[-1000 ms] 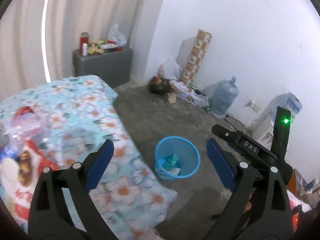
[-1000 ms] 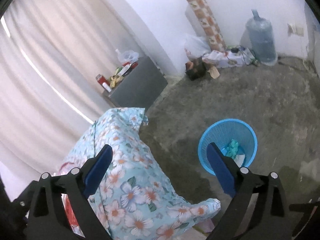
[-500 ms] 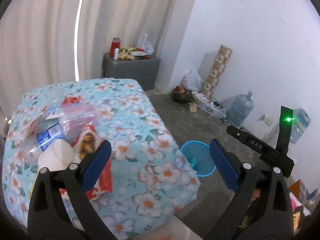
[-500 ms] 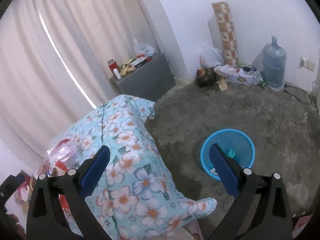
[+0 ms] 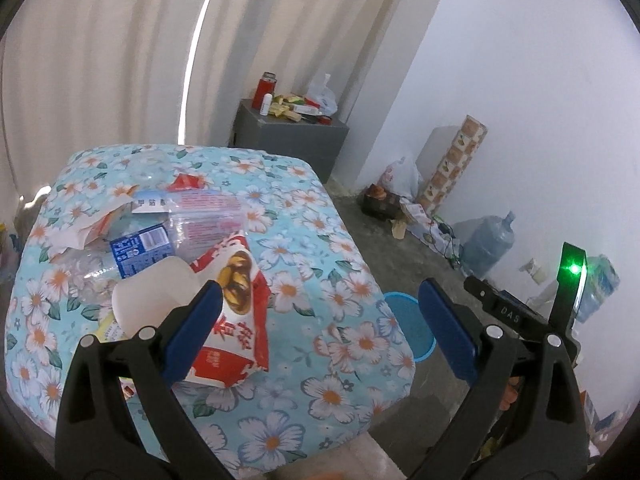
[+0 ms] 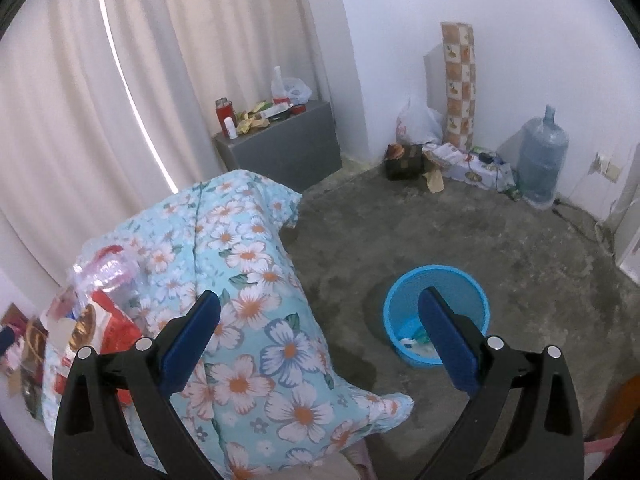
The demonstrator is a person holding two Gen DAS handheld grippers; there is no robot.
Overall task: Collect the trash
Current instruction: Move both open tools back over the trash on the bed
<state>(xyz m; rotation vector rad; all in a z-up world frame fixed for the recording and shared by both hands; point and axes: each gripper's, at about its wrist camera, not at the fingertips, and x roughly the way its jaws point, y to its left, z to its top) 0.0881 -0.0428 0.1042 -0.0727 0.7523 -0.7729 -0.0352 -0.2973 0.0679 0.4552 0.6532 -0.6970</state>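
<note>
Trash pile (image 5: pixel 176 248) on floral cloth (image 5: pixel 320 240); bin (image 6: pixel 436 320) beyond.

Left gripper (image 5: pixel 320 320) spread wide, empty, above floral-cloth table (image 5: pixel 320 240). Trash pile on cloth: red snack bag (image 5: pixel 236 320), white foam container (image 5: pixel 156 292), clear plastic bottle (image 5: pixel 132 248). Blue basket (image 5: pixel 412 332) on floor beyond table edge, partly hidden.

A plain home room: curtains (image 6: pixel 100 100), floral-covered table (image 5: pixel 320 240), water jug (image 6: pixel 542 160) (bare concrete floor (image 6: pixel 460 240)).
</note>
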